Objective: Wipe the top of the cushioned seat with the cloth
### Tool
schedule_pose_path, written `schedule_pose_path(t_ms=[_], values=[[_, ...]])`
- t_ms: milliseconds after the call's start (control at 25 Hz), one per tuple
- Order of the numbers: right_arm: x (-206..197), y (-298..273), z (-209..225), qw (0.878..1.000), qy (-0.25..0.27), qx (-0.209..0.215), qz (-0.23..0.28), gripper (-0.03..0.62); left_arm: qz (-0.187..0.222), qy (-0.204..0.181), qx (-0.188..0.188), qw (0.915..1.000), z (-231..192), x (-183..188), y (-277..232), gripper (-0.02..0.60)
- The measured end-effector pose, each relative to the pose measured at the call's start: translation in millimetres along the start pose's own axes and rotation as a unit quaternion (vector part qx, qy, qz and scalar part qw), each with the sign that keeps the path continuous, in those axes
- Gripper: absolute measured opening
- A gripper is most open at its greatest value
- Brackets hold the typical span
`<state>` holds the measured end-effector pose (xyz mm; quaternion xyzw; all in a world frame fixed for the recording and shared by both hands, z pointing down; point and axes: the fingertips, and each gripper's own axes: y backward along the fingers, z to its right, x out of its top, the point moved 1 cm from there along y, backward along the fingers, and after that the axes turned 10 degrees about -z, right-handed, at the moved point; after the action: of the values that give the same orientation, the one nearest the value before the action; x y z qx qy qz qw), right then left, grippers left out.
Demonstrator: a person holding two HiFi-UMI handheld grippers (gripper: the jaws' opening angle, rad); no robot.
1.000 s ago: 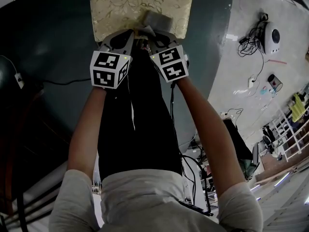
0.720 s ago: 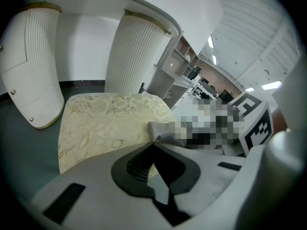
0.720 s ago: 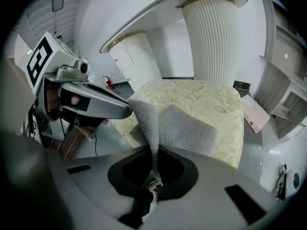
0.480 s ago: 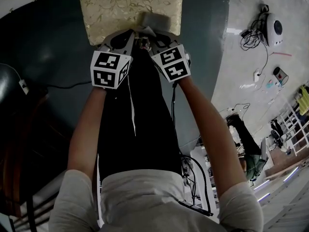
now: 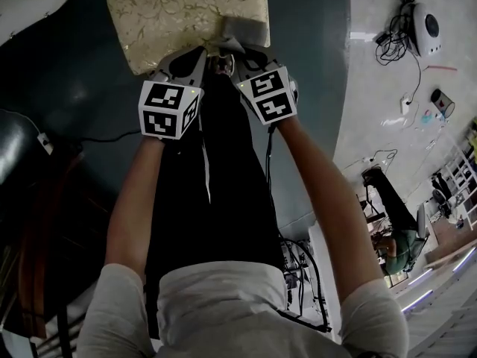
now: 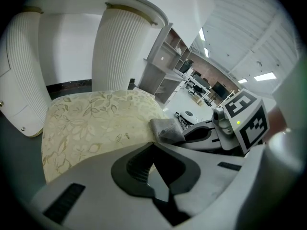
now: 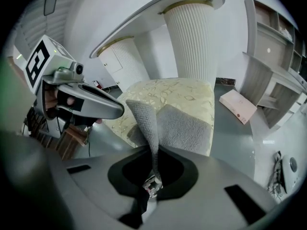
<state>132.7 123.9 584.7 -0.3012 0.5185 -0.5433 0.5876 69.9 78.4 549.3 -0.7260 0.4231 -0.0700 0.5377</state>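
Observation:
The cushioned seat (image 5: 186, 17) has a pale gold leaf-patterned top and lies just beyond both grippers. A grey cloth (image 5: 242, 30) rests on its near right corner. My right gripper (image 5: 247, 57) is shut on a fold of this cloth (image 7: 182, 126), which rises from the jaws and drapes over the cushion's edge (image 7: 168, 97). Close beside it on the left, my left gripper (image 5: 190, 58) sits at the cushion's near edge (image 6: 96, 119), jaws together with nothing between them. From the left gripper view the cloth (image 6: 166, 129) shows bunched at the right gripper's tips.
White fluted columns (image 6: 120, 47) (image 7: 192, 42) stand behind the seat. A pink flat box (image 7: 238, 105) lies on the grey floor to the right, near shelving (image 7: 273, 71). Cables and a round device (image 5: 425, 32) sit far right. Dark furniture (image 5: 30, 222) is at left.
In the head view the cushion has drifted left and turned a little. Both grippers keep their places at its near edge, and the cloth stays held.

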Motion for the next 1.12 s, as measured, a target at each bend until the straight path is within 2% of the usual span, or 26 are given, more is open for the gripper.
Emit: schedule_pose_path(t_ms=[240, 360, 560, 920, 1120], values=[[2.7, 1.3, 1.4, 0.999, 0.026, 0.010, 0.018, 0.020, -0.001, -0.001, 0.001, 1.0000, -0.5, 3.5, -4.1, 0.014], [6.3, 4.4, 4.9, 0.999, 0.020, 0.022, 0.027, 0.020, -0.001, 0.003, 0.003, 1.0000, -4.7, 7.5, -3.0, 0.014], [30.2, 5.6, 21.1, 0.998, 0.016, 0.034, 0.040, 0.020, 0.007, 0.014, 0.013, 0.9998, -17.0, 18.4, 1.5, 0.014], [85.9, -2.3, 55.0, 0.998, 0.049, 0.010, 0.039, 0.020, 0.021, 0.044, 0.025, 0.9985, -34.2, 28.1, 6.5, 0.014], [108.9, -4.9, 67.1, 0.998, 0.057, 0.011, 0.038, 0.020, 0.030, 0.057, 0.032, 0.9974, -39.1, 34.8, 14.9, 0.014]])
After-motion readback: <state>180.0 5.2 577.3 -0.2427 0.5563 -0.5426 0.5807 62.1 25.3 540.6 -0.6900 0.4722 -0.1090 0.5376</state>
